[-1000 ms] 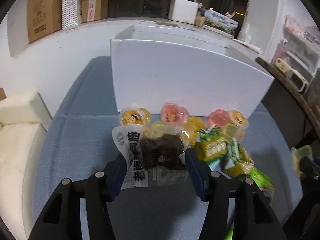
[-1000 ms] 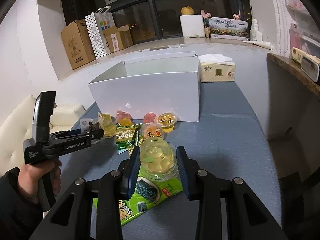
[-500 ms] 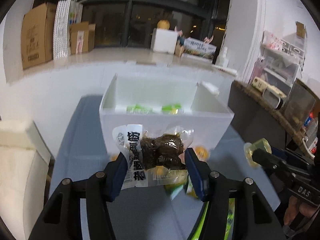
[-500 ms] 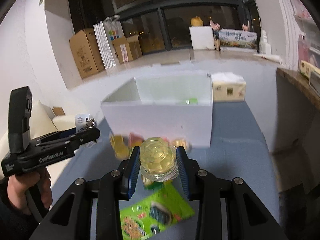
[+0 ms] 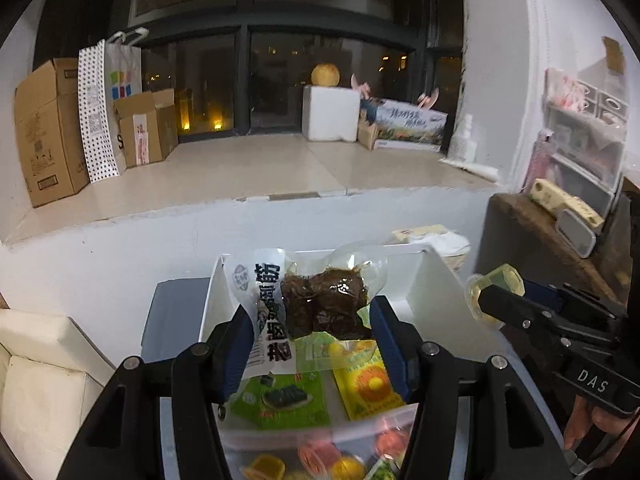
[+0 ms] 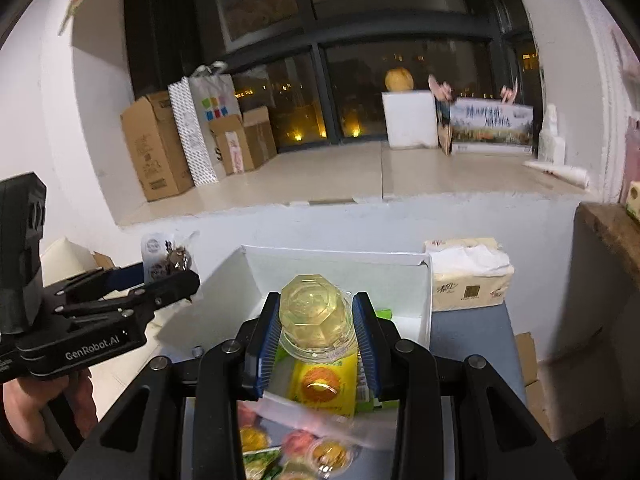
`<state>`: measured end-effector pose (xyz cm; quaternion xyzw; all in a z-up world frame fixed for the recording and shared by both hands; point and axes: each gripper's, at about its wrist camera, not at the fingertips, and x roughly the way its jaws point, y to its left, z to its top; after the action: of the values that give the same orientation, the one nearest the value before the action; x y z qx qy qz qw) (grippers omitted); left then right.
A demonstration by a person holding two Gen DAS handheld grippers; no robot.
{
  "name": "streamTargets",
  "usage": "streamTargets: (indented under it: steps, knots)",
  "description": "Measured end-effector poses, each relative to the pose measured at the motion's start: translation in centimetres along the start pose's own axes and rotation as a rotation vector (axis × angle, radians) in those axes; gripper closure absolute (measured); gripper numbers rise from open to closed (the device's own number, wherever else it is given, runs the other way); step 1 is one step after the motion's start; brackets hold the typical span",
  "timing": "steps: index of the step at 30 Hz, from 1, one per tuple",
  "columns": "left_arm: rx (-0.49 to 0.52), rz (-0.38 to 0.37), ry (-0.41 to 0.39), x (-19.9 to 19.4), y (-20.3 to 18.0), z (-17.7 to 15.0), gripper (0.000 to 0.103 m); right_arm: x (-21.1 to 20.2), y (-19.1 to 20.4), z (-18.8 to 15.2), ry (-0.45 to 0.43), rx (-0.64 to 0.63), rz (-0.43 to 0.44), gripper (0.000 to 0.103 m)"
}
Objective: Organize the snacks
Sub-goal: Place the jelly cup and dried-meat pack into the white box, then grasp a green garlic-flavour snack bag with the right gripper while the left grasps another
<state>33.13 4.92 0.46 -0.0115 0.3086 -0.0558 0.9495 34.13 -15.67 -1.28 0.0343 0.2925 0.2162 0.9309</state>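
Observation:
My left gripper (image 5: 312, 320) is shut on a clear packet of dark brown snack (image 5: 324, 300) with a white printed label, held above the open white box (image 5: 434, 280). A green seaweed packet (image 5: 286, 398) and a yellow packet (image 5: 366, 384) lie inside the box. My right gripper (image 6: 316, 320) is shut on a clear yellow jelly cup (image 6: 314, 312), also over the box (image 6: 340, 272). Each gripper shows in the other's view: the right gripper (image 5: 488, 300) to the right, the left gripper (image 6: 180, 276) to the left. Several jelly cups (image 6: 328, 452) sit blurred on the blue table in front of the box.
A tissue pack (image 6: 468, 276) stands at the box's back right corner. A white wall and window ledge with cardboard boxes (image 5: 48, 132) rise behind the table. A white sofa (image 5: 40, 360) is at the left, a wooden shelf (image 5: 540, 232) at the right.
Both grippers have risen and moved forward from the snack pile on the table to above the white box, each still gripping its snack. The box's inside has come into view.

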Motion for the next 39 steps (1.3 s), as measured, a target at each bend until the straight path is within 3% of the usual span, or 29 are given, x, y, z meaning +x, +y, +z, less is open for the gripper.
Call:
streamTargets:
  steps: [2, 3, 4, 5, 7, 11, 15, 19, 23, 32, 39]
  knots:
    - [-0.005, 0.014, 0.035, 2.0, 0.3, -0.3, 0.038, 1.5, -0.8, -0.1, 0.030, 0.015, -0.018, 0.063]
    - [-0.009, 0.023, 0.054, 2.8, 0.4, -0.5, 0.027, 2.6, -1.3, -0.2, 0.058, 0.026, -0.022, 0.063]
    - [-0.021, 0.028, 0.091, 3.7, 0.7, -1.0, 0.006, 3.4, -1.7, -0.2, 0.087, 0.034, -0.037, 0.048]
    - [-0.040, 0.029, 0.112, 4.3, 1.0, -1.5, 0.000, 3.7, -2.1, -0.3, 0.099, 0.048, -0.043, 0.021]
    - [-0.054, 0.033, 0.104, 4.4, 1.6, -2.7, 0.000, 3.2, -2.8, -0.6, 0.069, 0.070, -0.009, 0.011]
    - [-0.069, 0.052, 0.127, 4.4, 2.4, -4.0, 0.000, 1.4, -3.6, -1.2, 0.035, 0.088, -0.030, 0.010]
    - [-0.077, 0.056, 0.110, 3.0, 2.7, -4.5, 0.000, -1.0, -3.2, -1.8, 0.002, 0.079, -0.030, 0.000]
    - [-0.047, 0.059, 0.083, 0.1, 2.1, -5.5, 0.000, -3.3, -1.8, -2.8, -0.002, 0.051, -0.006, 0.000]
    - [-0.027, 0.050, 0.043, -4.2, 1.1, -7.8, 0.000, -5.0, -0.3, -4.6, 0.052, -0.026, 0.002, 0.000]
    - [-0.057, 0.009, 0.043, -11.5, -1.2, -15.6, 0.000, -9.2, 2.1, -13.1, 0.099, -0.032, 0.029, 0.000]
    - [-0.116, 0.019, 0.069, -15.7, -1.8, -21.7, 0.000, -8.4, 3.7, -20.0, 0.201, -0.066, 0.033, 0.000]
